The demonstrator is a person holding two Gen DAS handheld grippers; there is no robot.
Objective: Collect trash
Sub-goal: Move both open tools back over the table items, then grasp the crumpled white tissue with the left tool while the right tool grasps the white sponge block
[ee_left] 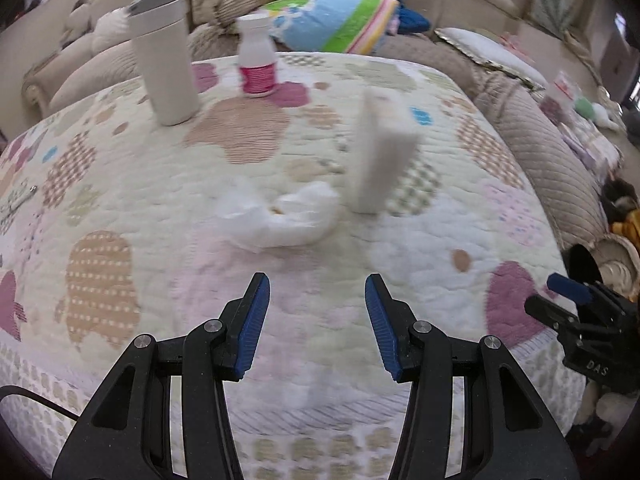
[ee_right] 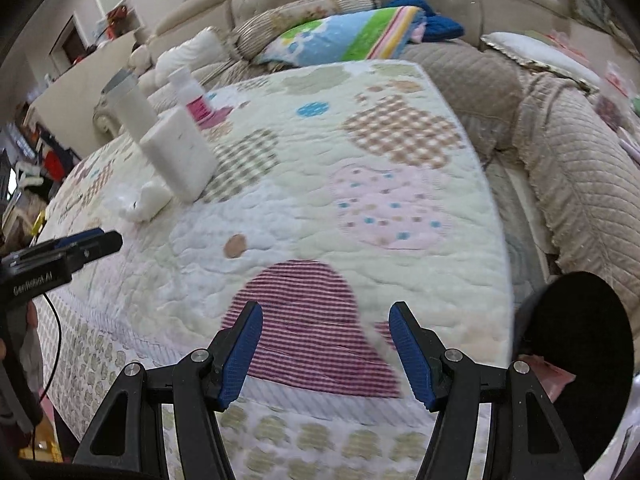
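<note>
A crumpled white tissue [ee_left: 280,216] lies on the quilted table cover [ee_left: 120,208], just in front of my left gripper [ee_left: 318,292], which is open and empty, a short way short of it. The tissue also shows in the right wrist view [ee_right: 144,200], far left. My right gripper [ee_right: 326,320] is open and empty above the cover's front right edge, over a purple checked patch [ee_right: 304,312]. A black round bin [ee_right: 580,340] stands below the table's right edge.
A white box [ee_left: 380,148] stands upright just right of the tissue. A white tumbler [ee_left: 164,60] and a small bottle with a pink label [ee_left: 256,56] stand further back. A sofa with cushions [ee_left: 332,20] wraps behind and to the right.
</note>
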